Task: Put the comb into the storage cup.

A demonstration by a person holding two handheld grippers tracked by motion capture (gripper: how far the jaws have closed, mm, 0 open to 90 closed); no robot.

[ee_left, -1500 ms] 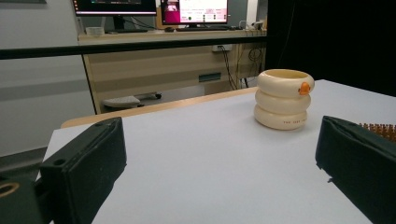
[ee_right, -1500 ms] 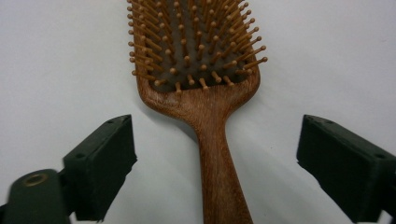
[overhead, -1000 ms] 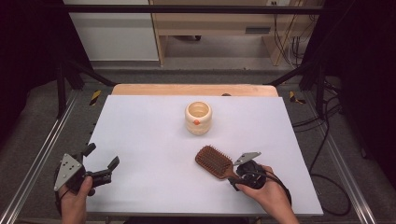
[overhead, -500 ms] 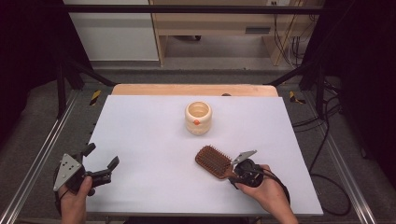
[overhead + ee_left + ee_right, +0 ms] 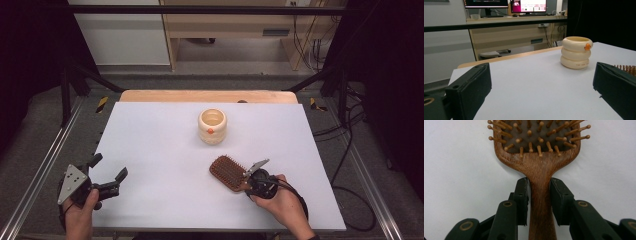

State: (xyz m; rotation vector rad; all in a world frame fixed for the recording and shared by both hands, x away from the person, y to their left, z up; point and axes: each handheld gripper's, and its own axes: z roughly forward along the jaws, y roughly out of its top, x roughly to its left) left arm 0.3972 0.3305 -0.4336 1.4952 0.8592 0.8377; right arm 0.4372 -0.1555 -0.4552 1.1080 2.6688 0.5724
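The right gripper (image 5: pixel 539 195) jaws have just been closing and now touch the one brush (image 5: pixel 536 157) handle; the left gripper (image 5: pixel 107 175) stays open near one cup (image 5: pixel 212 126).

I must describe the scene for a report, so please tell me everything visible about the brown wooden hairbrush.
The brown wooden hairbrush lies flat on the white table, bristles up. Its broad paddle head carries wooden pins with rounded tips in a dark cushion; a narrower handle extends from it. The right gripper has just been closing its black jaws on both sides of the handle, and the pads appear to touch it.
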